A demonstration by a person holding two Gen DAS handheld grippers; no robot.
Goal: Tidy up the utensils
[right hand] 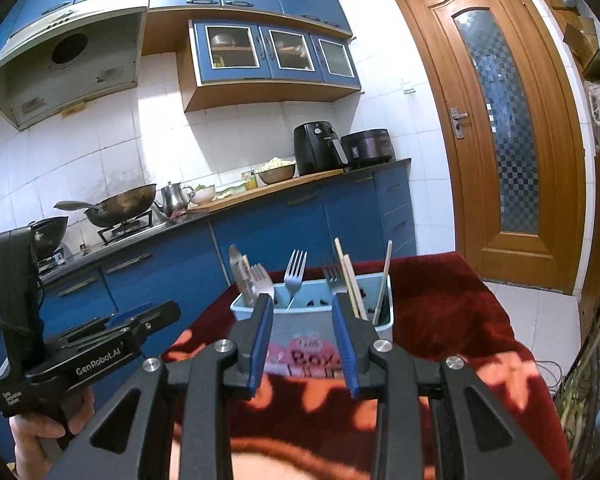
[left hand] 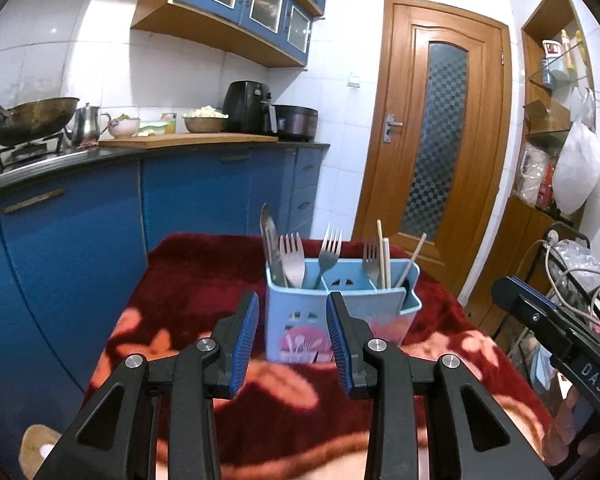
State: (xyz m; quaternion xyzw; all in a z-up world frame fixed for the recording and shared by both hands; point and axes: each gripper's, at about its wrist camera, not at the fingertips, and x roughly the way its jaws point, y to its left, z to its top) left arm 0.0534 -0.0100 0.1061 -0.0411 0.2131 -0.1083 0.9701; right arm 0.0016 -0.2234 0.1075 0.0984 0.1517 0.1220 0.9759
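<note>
A light blue plastic utensil caddy (left hand: 300, 320) stands upright on the red floral cloth, also in the right wrist view (right hand: 312, 328). It holds a knife (left hand: 269, 248), three forks (left hand: 292, 256) and wooden chopsticks (left hand: 385, 256). My left gripper (left hand: 292, 304) is open and empty, just in front of the caddy. My right gripper (right hand: 302, 304) is open and empty, also just in front of it. The right gripper's body shows at the right edge of the left wrist view (left hand: 556, 332); the left gripper's body shows at the left of the right wrist view (right hand: 100, 340).
The red cloth covers a small table (left hand: 204, 280). Behind it are blue kitchen cabinets (left hand: 100, 232), with a wok (left hand: 32, 120), kettle, bowls and air fryer (left hand: 248, 108) on the counter. A wooden door (left hand: 436, 140) is at the back right, cables and shelves (left hand: 580, 280) to the right.
</note>
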